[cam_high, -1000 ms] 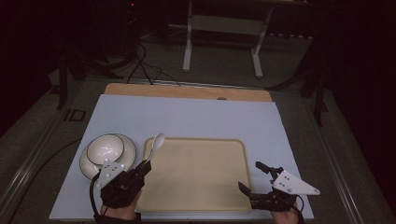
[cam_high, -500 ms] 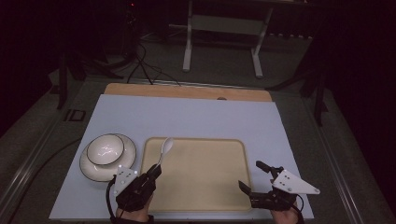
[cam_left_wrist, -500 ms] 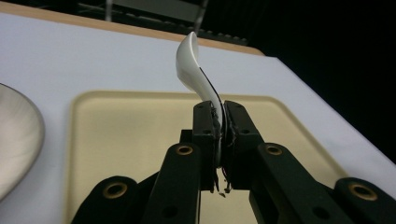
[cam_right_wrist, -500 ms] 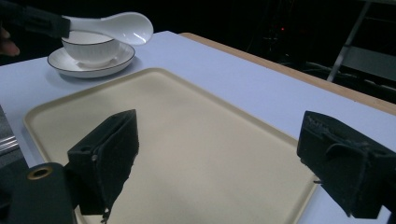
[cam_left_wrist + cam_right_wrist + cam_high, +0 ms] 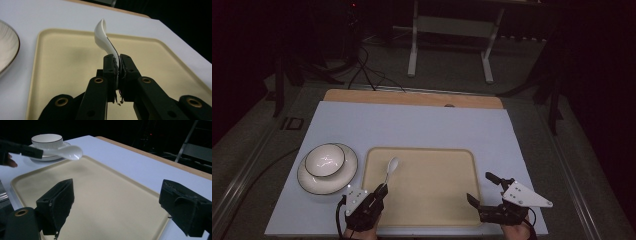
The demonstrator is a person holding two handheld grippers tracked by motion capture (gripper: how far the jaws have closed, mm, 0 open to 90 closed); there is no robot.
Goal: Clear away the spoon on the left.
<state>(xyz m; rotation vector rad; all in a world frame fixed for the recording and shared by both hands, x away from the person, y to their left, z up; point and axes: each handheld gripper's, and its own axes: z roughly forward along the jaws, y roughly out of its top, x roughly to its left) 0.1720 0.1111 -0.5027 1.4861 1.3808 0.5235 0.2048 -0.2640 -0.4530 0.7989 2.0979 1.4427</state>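
Left gripper [image 5: 381, 189]: at the near left corner of the tray, jaws closed tight on the spoon's handle; in its own view the two black jaws pinch the handle between them.
Spoon [image 5: 391, 167]: white, held by the handle end, bowl pointing away from the person and raised over the left part of the tray; the right gripper view shows the bowl [image 5: 71, 152] hanging above the tray's surface, not touching it.
Right gripper [image 5: 484, 189]: at the near right corner of the tray, jaws spread wide with nothing between them; in its own view the bare tray shows through the gap.
Tray [image 5: 437, 195]: beige, shallow rim, lying on the table in front of the person, bare.
Bowl [image 5: 325, 160]: white with a dark rim, sitting on a plate.
Plate [image 5: 312, 181]: white, dark-rimmed, just left of the tray.
Table [image 5: 412, 125]: pale blue-grey top with a wooden strip along the far edge.
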